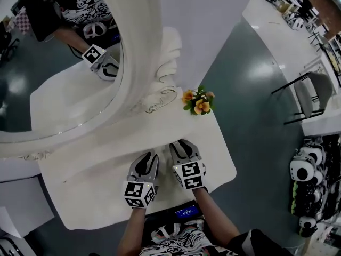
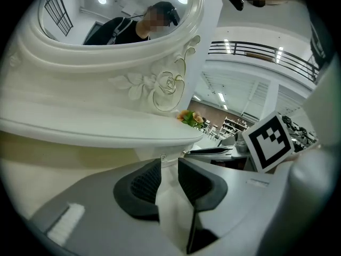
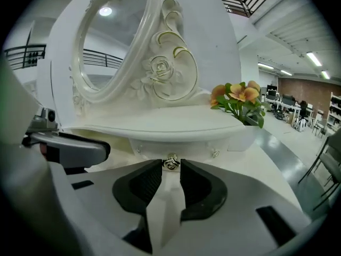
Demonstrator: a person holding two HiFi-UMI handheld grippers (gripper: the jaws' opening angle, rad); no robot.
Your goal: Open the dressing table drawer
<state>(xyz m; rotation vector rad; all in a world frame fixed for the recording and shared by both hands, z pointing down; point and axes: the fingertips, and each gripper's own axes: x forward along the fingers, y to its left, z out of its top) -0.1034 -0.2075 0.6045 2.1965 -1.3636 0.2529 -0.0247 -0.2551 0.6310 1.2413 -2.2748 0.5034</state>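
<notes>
Hidden beneath the counter point(image 1: 96, 185) from above, the drawer point(image 3: 152, 149) is faced by the right tool point(image 3: 170, 169), jaws parted, with its knob point(image 3: 171, 163) at 12 o'clock just ahead of them; the left tool point(image 2: 169, 164) is likewise parted.

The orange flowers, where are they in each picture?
Head view: the orange flowers sit a little right of the middle.
Left gripper view: the flowers are small, near the middle.
Right gripper view: the flowers are bigger, right of the middle.
Shared landmark: the white mirror frame, left of the flowers in every view.
</notes>
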